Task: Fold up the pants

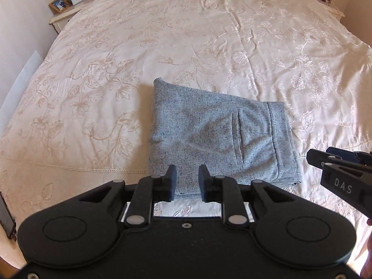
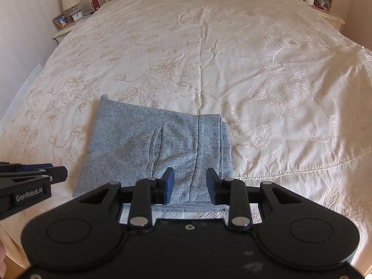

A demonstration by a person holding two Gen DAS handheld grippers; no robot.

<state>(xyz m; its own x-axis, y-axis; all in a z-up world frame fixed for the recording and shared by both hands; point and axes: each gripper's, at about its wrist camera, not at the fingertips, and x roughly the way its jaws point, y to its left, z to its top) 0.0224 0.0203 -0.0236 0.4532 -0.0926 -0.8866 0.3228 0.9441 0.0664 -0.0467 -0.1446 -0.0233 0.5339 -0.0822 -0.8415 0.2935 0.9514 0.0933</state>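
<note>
Black-framed, the left gripper [image 1: 187, 183] and right gripper [image 2: 190, 186] hover with jaws parted and nothing between them above the near edge of the folded grey pants [image 1: 209, 134], which lie on the cream embroidered bedspread [image 1: 209, 34], nightstands [image 1: 62, 16] far beyond.

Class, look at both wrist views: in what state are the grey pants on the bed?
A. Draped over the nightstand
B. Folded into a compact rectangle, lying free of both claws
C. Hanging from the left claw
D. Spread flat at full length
B: the grey pants lie folded on the bedspread, with nothing between the fingers of the left claw or right claw.
</note>
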